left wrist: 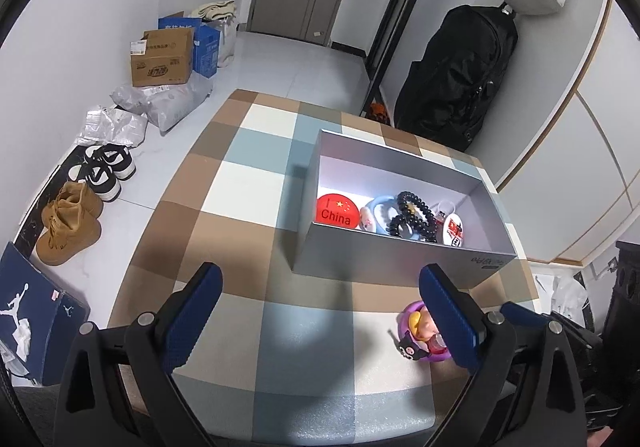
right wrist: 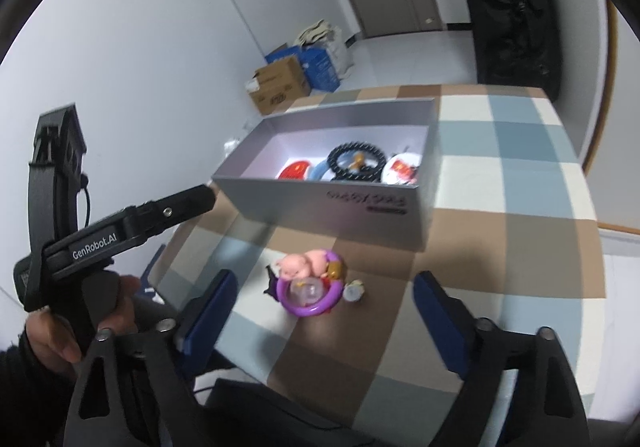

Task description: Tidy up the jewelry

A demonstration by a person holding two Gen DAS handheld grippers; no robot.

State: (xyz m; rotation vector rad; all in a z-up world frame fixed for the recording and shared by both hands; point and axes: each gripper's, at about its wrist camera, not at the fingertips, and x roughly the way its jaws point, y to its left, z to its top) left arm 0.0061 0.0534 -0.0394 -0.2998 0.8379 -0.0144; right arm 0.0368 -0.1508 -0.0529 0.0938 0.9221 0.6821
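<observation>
A grey open box (left wrist: 384,259) stands on the checked table (left wrist: 240,231). It holds a red China badge (left wrist: 335,209), a blue ring (left wrist: 380,213), a black bead bracelet (left wrist: 416,215) and a white-red charm (left wrist: 454,229). The box also shows in the right wrist view (right wrist: 340,207). A purple ring with pink pig, black figure and small charms (right wrist: 310,283) lies on the table in front of the box; in the left wrist view (left wrist: 420,331) my right finger partly hides it. My left gripper (left wrist: 320,315) is open and empty above the table. My right gripper (right wrist: 324,319) is open and empty, just short of the purple ring.
The left hand-held gripper body (right wrist: 120,227) sits at the left of the right wrist view. On the floor left of the table are shoes (left wrist: 92,183), cardboard boxes (left wrist: 164,59) and plastic bags (left wrist: 168,103). A black backpack (left wrist: 460,79) hangs behind the table.
</observation>
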